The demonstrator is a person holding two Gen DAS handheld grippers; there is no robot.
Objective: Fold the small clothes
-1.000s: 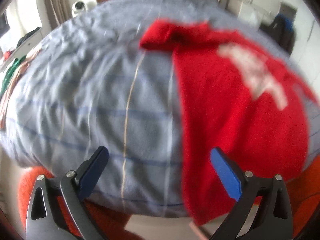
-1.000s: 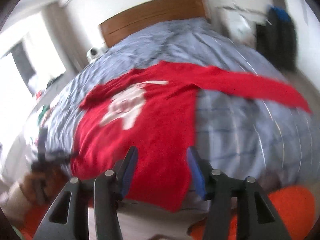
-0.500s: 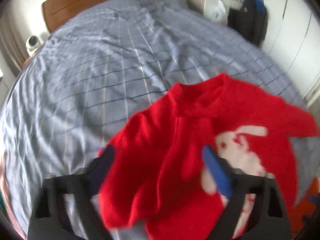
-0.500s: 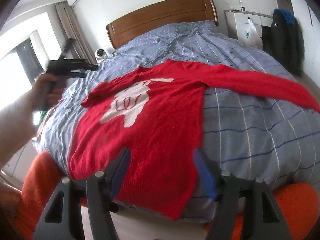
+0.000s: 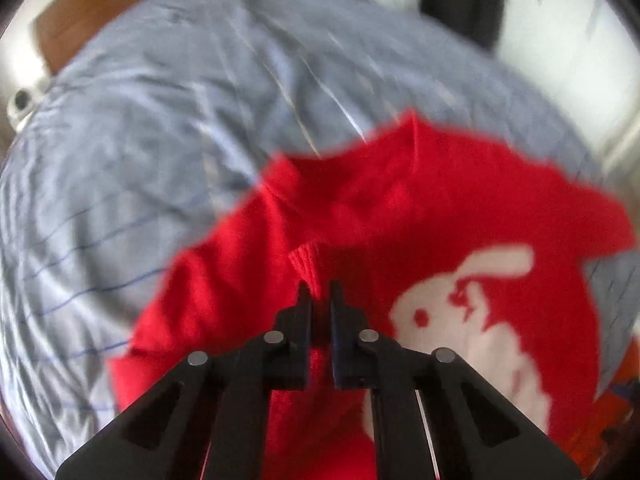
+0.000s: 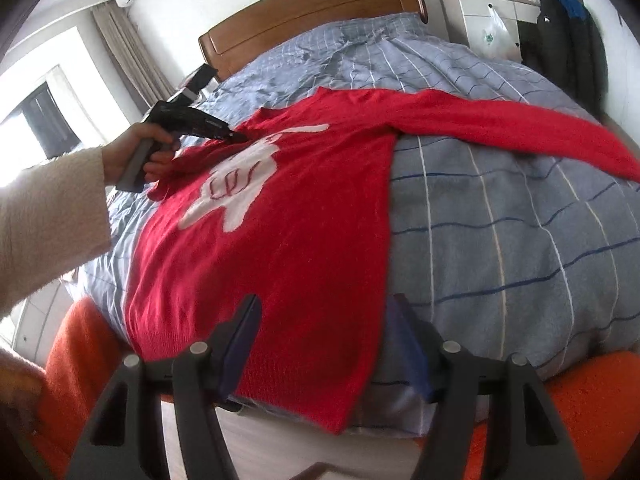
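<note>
R gripper [image 6: 324, 344] sat nearest, at the bed's near edge: jaws apart, straddling the bottom hem of the red knitted sweater with white rabbit motif [image 6: 280, 248], pads not pressing cloth. Prob. staged there to take the hem once the sleeve is dealt with. Sweater lay flat, front up, on the grey-blue checked bedcover [image 6: 500, 220], hem hanging slightly over the edge, R sleeve stretched out to the far right.

Farther in, L gripper [image 5: 319, 300] was clenched on a ribbed red cuff or edge at the L sleeve/shoulder area, presumably to bring that sleeve across the body.

Hard to read: L view motion-blurred, so exactly which fold was pinched unclear. R view showed only the L tool's tip on the cloth, hand [image 6: 138, 152] wrapped round the handle. Sweater's back hidden.
</note>
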